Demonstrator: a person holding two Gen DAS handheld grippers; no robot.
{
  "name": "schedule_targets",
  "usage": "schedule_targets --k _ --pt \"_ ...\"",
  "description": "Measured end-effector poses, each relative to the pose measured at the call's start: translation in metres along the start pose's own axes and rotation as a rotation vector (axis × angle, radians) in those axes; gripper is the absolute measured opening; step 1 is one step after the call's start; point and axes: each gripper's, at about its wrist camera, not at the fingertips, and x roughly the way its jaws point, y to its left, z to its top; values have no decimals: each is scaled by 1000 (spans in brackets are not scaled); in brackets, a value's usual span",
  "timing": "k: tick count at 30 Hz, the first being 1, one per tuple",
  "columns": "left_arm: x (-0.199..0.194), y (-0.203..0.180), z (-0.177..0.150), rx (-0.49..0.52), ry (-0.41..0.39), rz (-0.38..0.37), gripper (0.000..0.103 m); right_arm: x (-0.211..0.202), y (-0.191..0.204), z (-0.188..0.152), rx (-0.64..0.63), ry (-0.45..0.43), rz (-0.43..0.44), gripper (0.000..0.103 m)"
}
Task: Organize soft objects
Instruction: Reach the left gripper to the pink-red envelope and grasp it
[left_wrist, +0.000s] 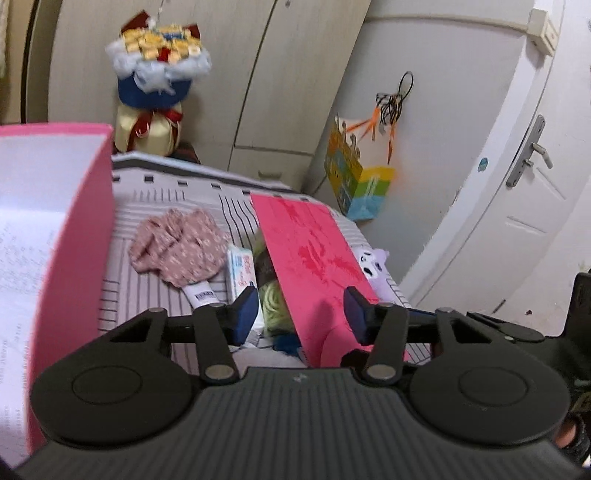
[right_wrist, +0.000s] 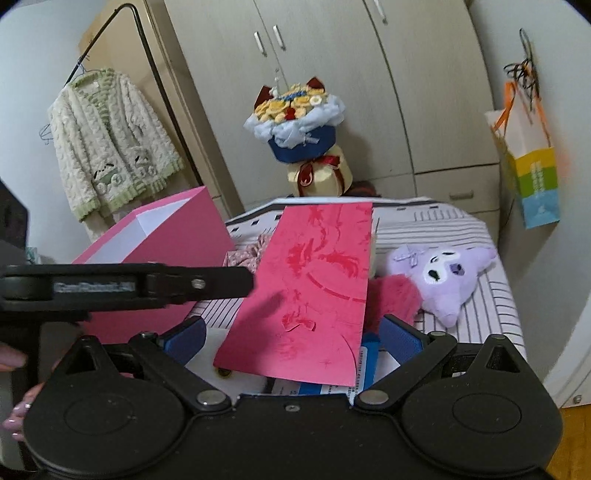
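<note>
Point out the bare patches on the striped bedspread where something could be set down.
Bare striped bedspread lies behind and right of the purple plush, and between the pink box and floral cloth. The middle around the red envelope is crowded.

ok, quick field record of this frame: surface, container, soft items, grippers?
surface: striped cloth
container: pink box, open, at the left
lid: pink card leaning over the pile, tilted
soft items: floral cloth bunched beside the box; purple plush on the right; pink fluffy item next to it; green yarn under the card
left gripper: open, card edge between jaws, not pinched
right gripper: open, holds nothing
</note>
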Motion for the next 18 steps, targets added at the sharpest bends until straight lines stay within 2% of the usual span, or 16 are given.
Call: schedule_targets --k 3,5,8,12,18 --pt "9 1 -1 -17 35 -7 43 9 -2 3 -8 29 -8 101" --pt "14 2 0 -21 49 -5 31 15 -2 5 -9 46 -5 101" --pt "17 0 1 -16 54 -8 23 22 -2 6 -17 66 8 101" --pt "22 -1 1 -29 67 -14 18 32 1 7 -27 86 -17 102" --pt "26 2 1 -64 81 -29 15 40 -4 5 -12 88 -30 101"
